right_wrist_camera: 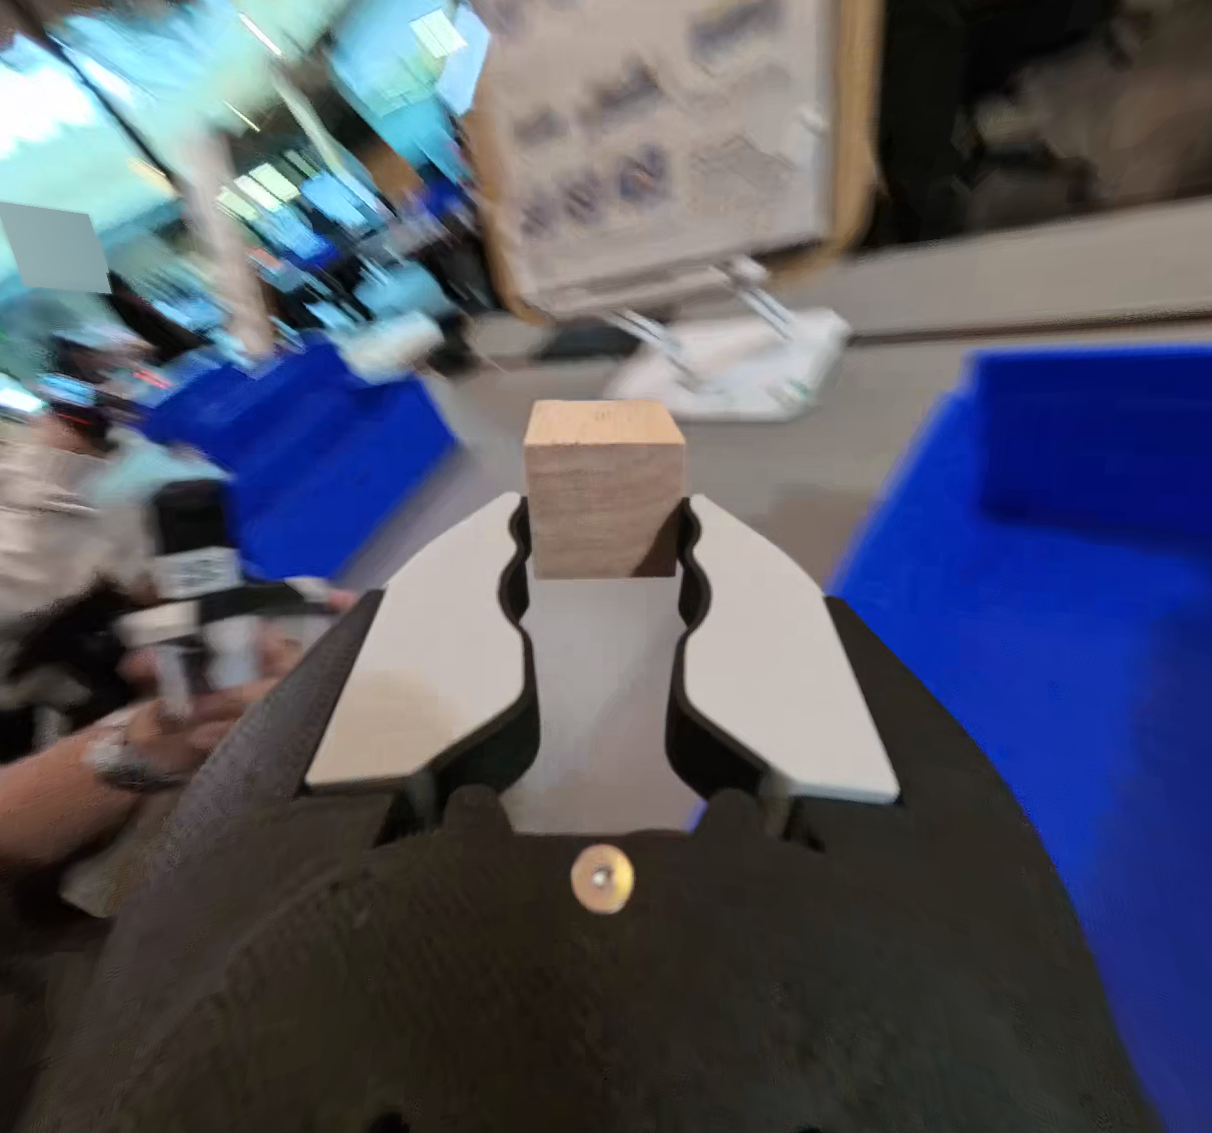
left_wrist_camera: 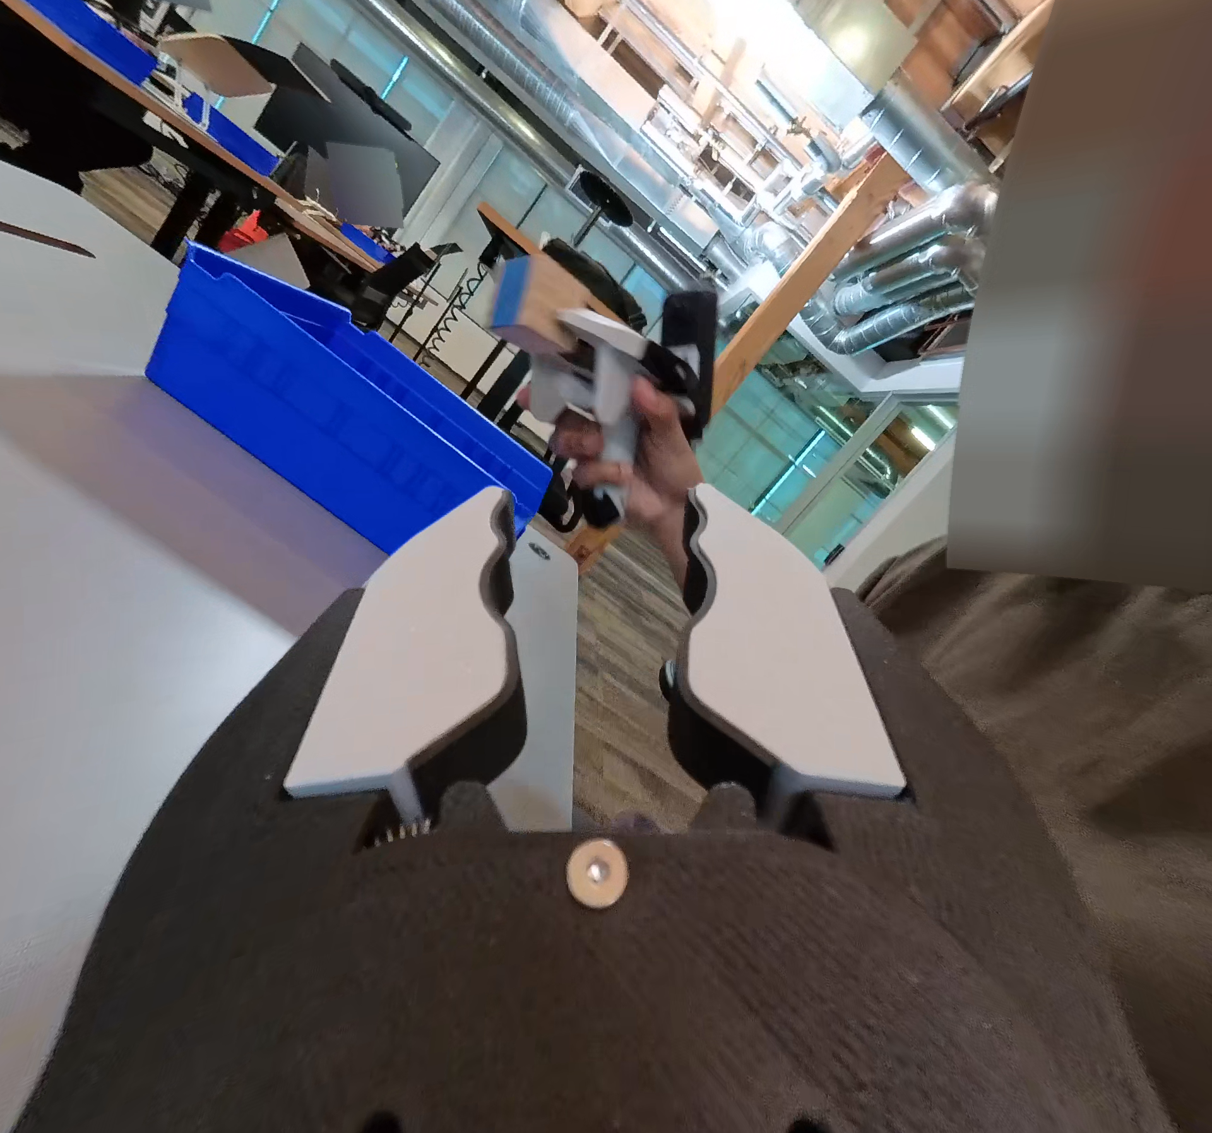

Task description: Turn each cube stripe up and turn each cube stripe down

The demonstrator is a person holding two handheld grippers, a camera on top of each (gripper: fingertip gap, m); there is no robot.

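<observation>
Looking along the left gripper (left_wrist_camera: 597, 550) first: its two grey fingers stand apart with nothing between them, and through the gap only striped carpet and the near edge of the grey table (left_wrist_camera: 131, 511) show. It is tilted up toward the ceiling ducts and plays no part in the grip. Farther off, above the gap, the right gripper (left_wrist_camera: 525, 341) shows in a hand (left_wrist_camera: 649, 446), raised clear of the table and carrying a wooden cube (left_wrist_camera: 525, 301); the face turned left toward this camera is blue — presumably the stripe, though blur makes that uncertain. A blue bin (left_wrist_camera: 328, 393) sits on the table to the left.

In the right wrist view the cube (right_wrist_camera: 603, 488) is pinched between the fingertips of the right gripper (right_wrist_camera: 603, 534), the jaws closed to the cube's width and touching its two side faces. Only plain wood faces this camera; the background is smeared with motion. A second blue bin (right_wrist_camera: 1082, 577) lies to the right, another (right_wrist_camera: 308, 446) far left.

The step in hand appears to be the turn itself — the cube lifted and being rotated in the air. Next it likely needs the wrist rolled until the blue face points the wanted way, then a level set-down on the bare table before the fingers part.
</observation>
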